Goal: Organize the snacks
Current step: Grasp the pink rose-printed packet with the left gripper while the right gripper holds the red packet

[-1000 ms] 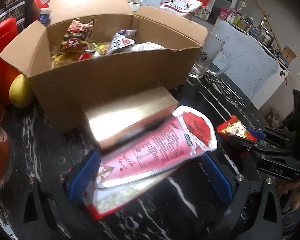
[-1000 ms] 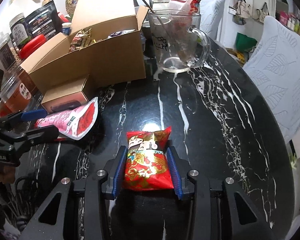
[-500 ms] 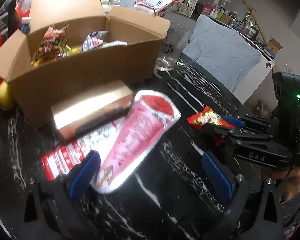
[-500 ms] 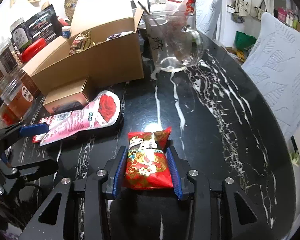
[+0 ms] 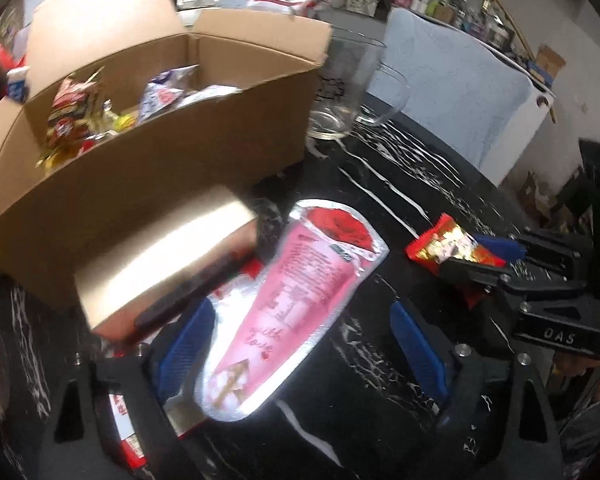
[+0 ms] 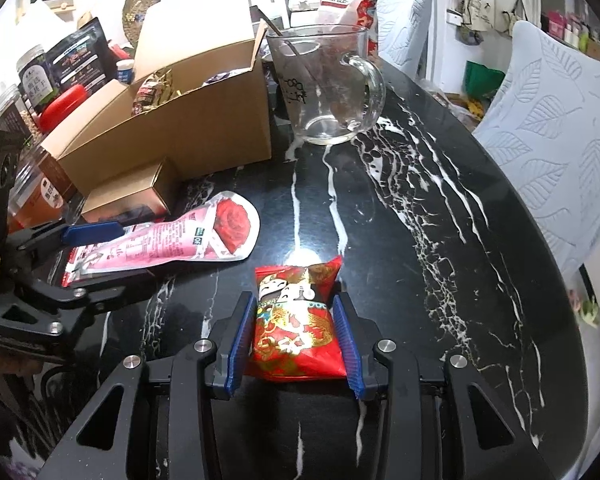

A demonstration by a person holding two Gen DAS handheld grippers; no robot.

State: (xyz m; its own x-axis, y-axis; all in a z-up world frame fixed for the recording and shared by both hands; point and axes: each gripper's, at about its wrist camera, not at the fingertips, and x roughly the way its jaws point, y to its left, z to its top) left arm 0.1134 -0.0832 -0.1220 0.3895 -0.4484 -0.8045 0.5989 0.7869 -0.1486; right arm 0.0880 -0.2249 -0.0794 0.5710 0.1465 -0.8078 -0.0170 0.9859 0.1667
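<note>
Since 1.0 s ago left gripper (image 5: 300, 344) let go, spread, now straddling pink pouch (image 5: 296, 312) flat on worktop (image 6: 420, 208) at 6 o'clock of box (image 5: 148, 172); right gripper (image 6: 296, 338) pinches red packet (image 6: 298, 320)—light, crinkly, slippery, grab mid-body.

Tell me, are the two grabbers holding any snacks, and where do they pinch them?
The right gripper pinches the red snack packet by its two long sides. The left gripper is open around the pink rose pouch, holding nothing.

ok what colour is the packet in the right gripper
Red with gold patterning and a cartoon figure, clearest in the right wrist view.
</note>
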